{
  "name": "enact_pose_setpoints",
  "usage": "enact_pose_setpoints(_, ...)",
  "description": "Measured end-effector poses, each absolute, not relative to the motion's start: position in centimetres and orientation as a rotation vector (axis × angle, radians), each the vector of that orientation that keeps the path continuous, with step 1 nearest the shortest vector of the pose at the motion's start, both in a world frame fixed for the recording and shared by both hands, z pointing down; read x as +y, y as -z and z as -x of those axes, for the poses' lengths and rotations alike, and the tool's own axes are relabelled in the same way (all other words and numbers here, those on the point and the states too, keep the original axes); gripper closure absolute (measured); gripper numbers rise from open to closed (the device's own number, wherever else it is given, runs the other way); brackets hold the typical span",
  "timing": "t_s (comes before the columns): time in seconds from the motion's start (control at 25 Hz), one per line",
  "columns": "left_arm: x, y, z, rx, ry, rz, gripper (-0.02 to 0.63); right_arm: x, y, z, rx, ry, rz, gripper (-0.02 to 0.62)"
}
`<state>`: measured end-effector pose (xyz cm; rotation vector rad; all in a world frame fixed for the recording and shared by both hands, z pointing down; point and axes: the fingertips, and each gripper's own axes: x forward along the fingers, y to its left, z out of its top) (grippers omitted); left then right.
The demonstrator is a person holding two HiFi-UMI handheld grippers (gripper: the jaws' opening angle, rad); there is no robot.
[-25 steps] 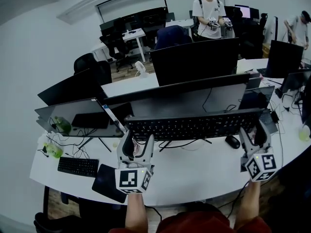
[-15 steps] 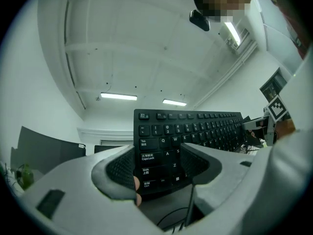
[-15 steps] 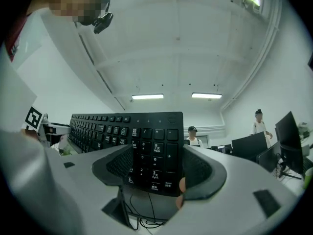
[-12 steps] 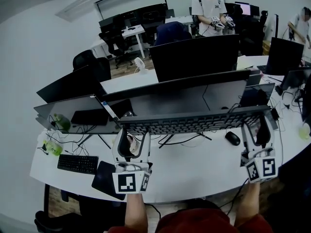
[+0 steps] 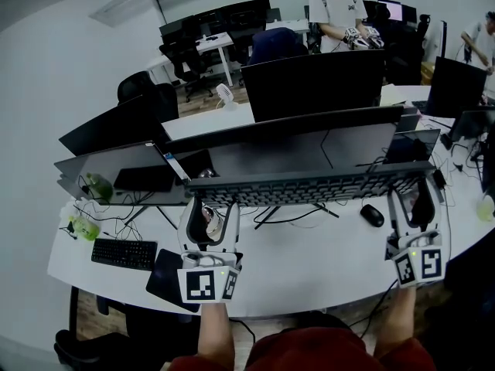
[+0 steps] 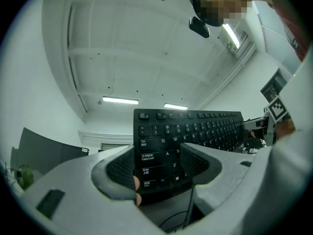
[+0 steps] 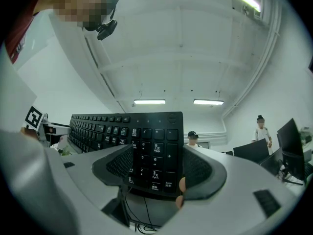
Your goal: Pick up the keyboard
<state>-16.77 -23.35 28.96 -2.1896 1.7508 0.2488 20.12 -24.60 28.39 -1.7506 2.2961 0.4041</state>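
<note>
A long black keyboard hangs level above the white desk, held at both ends. My left gripper is shut on its left end, and my right gripper is shut on its right end. In the left gripper view the keyboard stands on edge between the padded jaws of the left gripper, its letter keys facing the camera. The right gripper view shows the number-pad end of the keyboard clamped in the right gripper. A cable trails down from the keyboard.
Dark monitors stand right behind the keyboard. A black mouse lies on the desk below it. At the left are a second keyboard, a dark pad and a green bottle. A person stands far back.
Both grippers have carried the keyboard upward and tipped it flatter, so its keys now show nearly edge-on in the head view. Both grips are unchanged.
</note>
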Motion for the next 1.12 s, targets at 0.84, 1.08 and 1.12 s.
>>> enact_pose_setpoints(0.84,-23.70,-29.39,16.81,1.759,-0.236,2.210,0.318,-24.68,-28.71,-20.06,2.296,-0.400,1.765,0.284)
enact_pose_setpoints(1.08,-23.78,-29.44,16.96,1.761,-0.231,2.211,0.318,-24.85,-28.85,-19.90,2.301,-0.394,1.768,0.284)
enact_pose_setpoints(1.12,-23.81,-29.50,17.00,1.761,-0.230,2.212,0.318,-24.88,-28.88,-19.86,2.301,-0.396,1.769,0.284)
